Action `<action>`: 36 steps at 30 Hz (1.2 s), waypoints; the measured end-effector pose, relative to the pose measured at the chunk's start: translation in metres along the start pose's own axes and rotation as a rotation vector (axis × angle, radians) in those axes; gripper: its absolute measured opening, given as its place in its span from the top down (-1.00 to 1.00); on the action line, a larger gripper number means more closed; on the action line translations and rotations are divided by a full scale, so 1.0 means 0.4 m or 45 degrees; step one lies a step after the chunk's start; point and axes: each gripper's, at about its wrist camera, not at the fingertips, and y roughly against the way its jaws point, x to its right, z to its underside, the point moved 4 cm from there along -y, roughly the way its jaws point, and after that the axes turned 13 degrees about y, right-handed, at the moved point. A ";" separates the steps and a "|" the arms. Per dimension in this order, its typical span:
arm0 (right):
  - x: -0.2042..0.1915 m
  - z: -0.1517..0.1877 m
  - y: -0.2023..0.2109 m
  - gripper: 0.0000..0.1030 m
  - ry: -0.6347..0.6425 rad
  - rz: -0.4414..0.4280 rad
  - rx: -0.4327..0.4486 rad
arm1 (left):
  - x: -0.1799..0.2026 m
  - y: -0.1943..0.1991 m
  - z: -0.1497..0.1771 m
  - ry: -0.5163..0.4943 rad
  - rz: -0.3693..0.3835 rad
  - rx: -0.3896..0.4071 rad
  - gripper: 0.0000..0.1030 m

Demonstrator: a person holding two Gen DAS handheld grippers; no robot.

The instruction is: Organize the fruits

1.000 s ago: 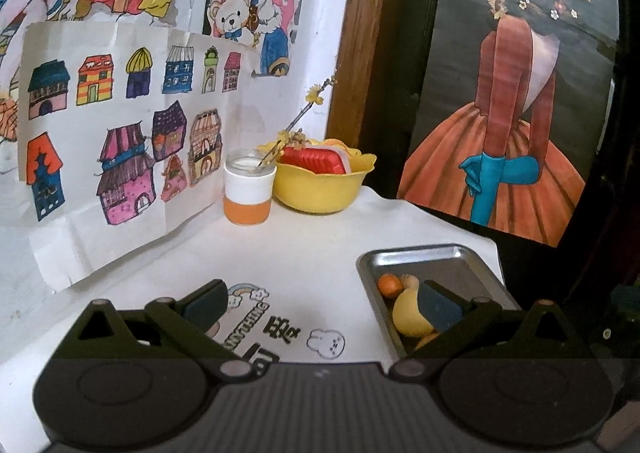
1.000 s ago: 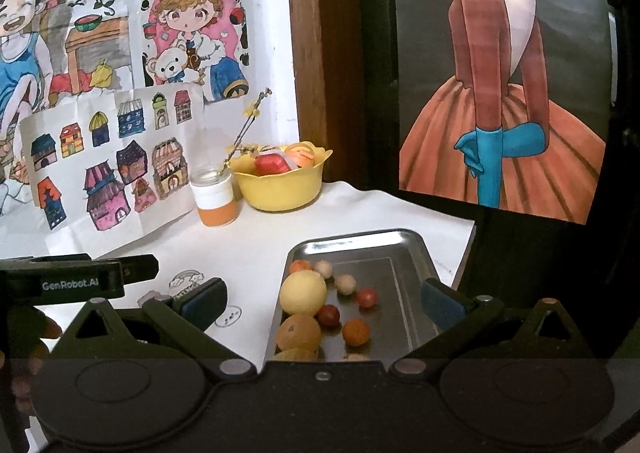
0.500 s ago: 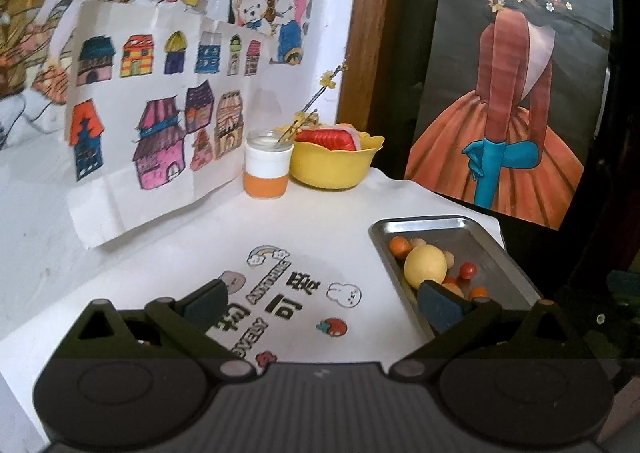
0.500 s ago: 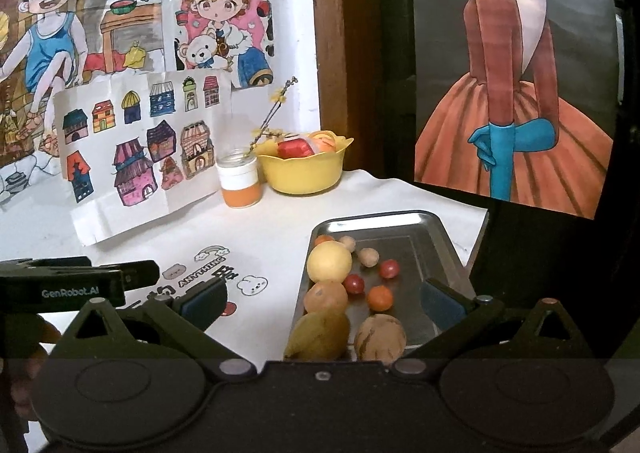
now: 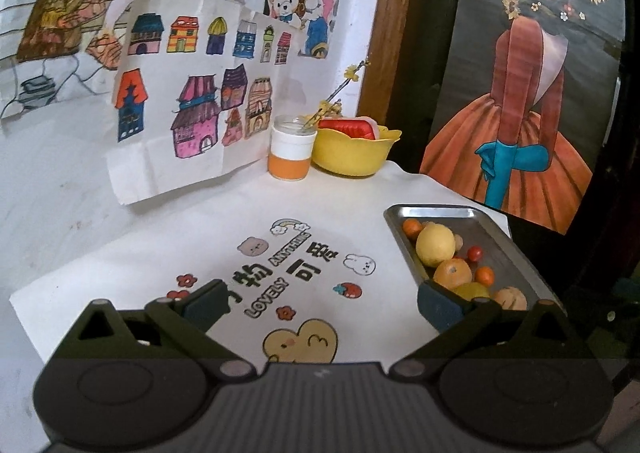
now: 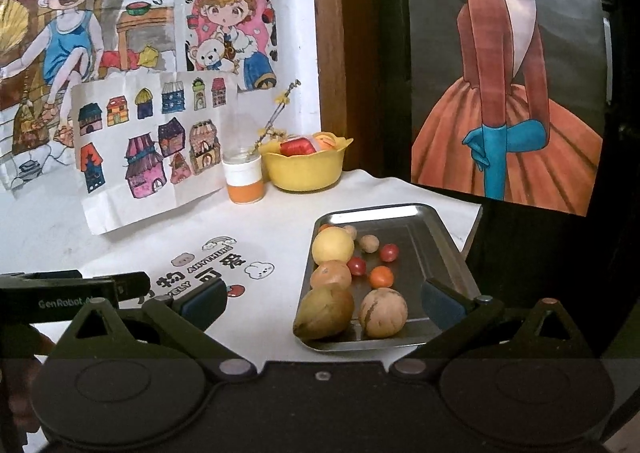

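Left gripper (image 5: 320,303): my fingers stood spread wide with nothing between them — they hung above the white tablecloth (image 5: 248,209), over its printed cartoon stickers

Right gripper (image 6: 324,299): spread just as wide, gripping nothing; the steel tray (image 6: 436,237) and its fruit showed in the gap between my fingers

Pose: I held both tools low and roughly level, pointing toward the wall of drawings; my left tool's black body showed at the left edge of the right wrist view, just beside the right one

Tray: one, lying on the cloth at the table's right side, near the edge

Fruit in the tray: one yellow lemon (image 6: 333,245), one orange (image 6: 331,275) touching it, one greenish pear (image 6: 326,313) at the near end, one large walnut (image 6: 383,313) beside the pear, two small nuts, two red cherry tomatoes, one small orange fruit (image 6: 381,277) — one more orange piece peeked out behind the lemon

Yellow bowl (image 6: 306,169): one, at the back by the wall, well apart from the tray, holding red and orange pieces I could not count

Jar (image 6: 243,177): one, white and orange, just beside the bowl, with a flowering twig in it
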 end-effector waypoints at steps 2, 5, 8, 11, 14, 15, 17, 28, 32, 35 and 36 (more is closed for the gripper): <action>-0.008 0.006 0.007 -0.99 0.007 -0.006 0.011 | -0.004 0.009 0.008 -0.011 -0.008 0.008 -0.99; -0.021 0.014 0.011 -0.99 0.028 -0.013 0.021 | -0.009 0.022 0.021 -0.028 -0.022 0.029 -0.99; -0.031 0.022 0.013 -0.99 0.050 -0.003 0.030 | -0.016 0.030 0.032 -0.031 -0.030 0.039 -0.99; -0.039 0.032 0.017 -0.99 0.052 -0.007 0.043 | -0.024 0.037 0.044 -0.026 -0.032 0.040 -0.99; -0.045 0.044 0.017 -0.99 0.047 -0.014 0.038 | -0.030 0.041 0.053 -0.036 -0.038 0.049 -0.99; -0.047 0.049 0.017 -0.99 0.047 -0.012 0.036 | -0.032 0.041 0.056 -0.040 -0.040 0.053 -0.99; -0.052 0.057 0.018 -0.99 0.050 -0.002 0.038 | -0.037 0.044 0.060 -0.044 -0.041 0.061 -0.99; -0.094 0.103 0.024 -0.99 0.016 -0.006 0.042 | -0.075 0.058 0.083 -0.032 -0.026 0.124 -0.99; -0.114 0.118 0.027 -0.99 0.042 0.005 0.050 | -0.098 0.063 0.089 -0.041 -0.033 0.142 -0.99; -0.126 0.129 0.029 -0.99 0.037 0.005 0.044 | -0.116 0.067 0.093 -0.045 -0.035 0.149 -0.99; -0.130 0.132 0.030 -0.99 0.034 0.004 0.043 | -0.123 0.069 0.096 -0.045 -0.029 0.149 -0.99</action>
